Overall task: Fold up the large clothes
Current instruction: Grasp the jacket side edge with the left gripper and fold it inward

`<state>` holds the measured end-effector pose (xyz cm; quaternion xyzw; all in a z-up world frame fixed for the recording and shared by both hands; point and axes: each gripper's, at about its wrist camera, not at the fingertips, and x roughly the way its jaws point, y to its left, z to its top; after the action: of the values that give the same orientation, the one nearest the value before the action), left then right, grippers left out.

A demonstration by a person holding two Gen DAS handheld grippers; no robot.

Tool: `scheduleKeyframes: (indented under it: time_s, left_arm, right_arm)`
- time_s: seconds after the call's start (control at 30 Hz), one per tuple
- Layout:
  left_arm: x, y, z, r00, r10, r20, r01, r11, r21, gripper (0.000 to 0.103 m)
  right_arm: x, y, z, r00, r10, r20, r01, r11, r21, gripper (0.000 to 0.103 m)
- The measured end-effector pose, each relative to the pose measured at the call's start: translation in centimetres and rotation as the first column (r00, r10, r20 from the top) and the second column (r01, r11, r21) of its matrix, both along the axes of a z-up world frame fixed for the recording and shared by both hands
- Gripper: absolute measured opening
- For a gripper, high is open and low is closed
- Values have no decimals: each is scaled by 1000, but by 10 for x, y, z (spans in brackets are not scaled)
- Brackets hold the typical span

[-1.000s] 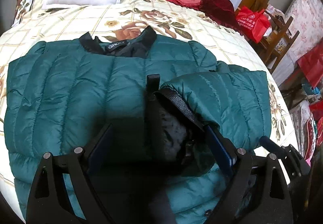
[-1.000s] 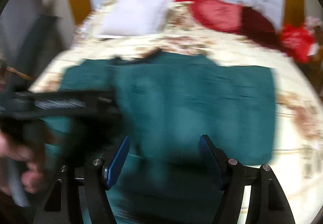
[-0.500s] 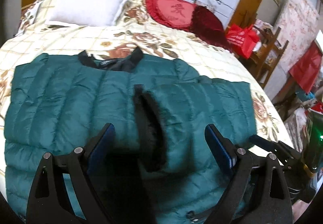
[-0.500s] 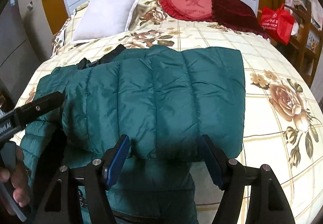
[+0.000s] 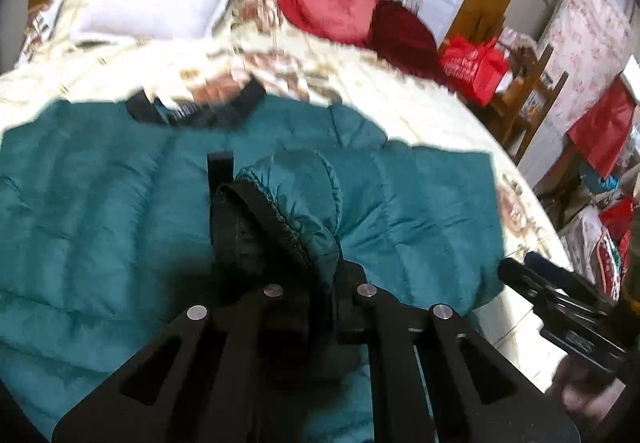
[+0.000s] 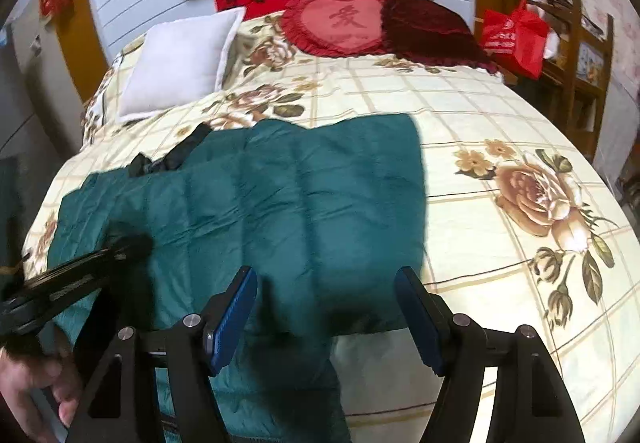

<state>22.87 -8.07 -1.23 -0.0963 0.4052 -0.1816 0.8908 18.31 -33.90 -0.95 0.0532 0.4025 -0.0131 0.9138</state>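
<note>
Left claw (image 5: 320, 283) clamped shut on the black-edged cuff (image 5: 276, 219) of a teal puffer jacket (image 5: 100, 227), sleeve end bunched up between the closed jaws. Right claw (image 6: 326, 319) open and empty, blue pads apart, hovering just over the near edge of the folded-over jacket panel (image 6: 312, 203). Jacket spread flat across a bed (image 6: 480, 115) with a cream floral quilt, black collar (image 6: 180, 155) pointing toward the pillows. White pillow (image 6: 180, 59) and red heart-shaped cushion (image 6: 340, 23) at the head of the bed, well apart from the jacket. Red bag (image 6: 514, 35) on a wooden chair beside the bed.

Handling, as a judgement: light, soft and puffy, likely to spring back after folding; smooth quilted shell probably slippery, though blur in the left view makes the fabric hard to read. Best held at firm edges such as cuff, hem or collar, not the padded middle.
</note>
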Motion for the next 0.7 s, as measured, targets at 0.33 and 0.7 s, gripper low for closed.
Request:
scheduleKeyframes:
  time_s: [0.33,0.7]
  left_arm:
    - [-42,128,70,986,96,134,-98,995,8,5]
    - [-41,197,-9,988,131,-78,-129,991,26,7]
  right_arm:
    - [-2,-17,5,997,-69,23,68,997,30,69]
    - [3,8,6,999,-26,45,26,1000,-12,69]
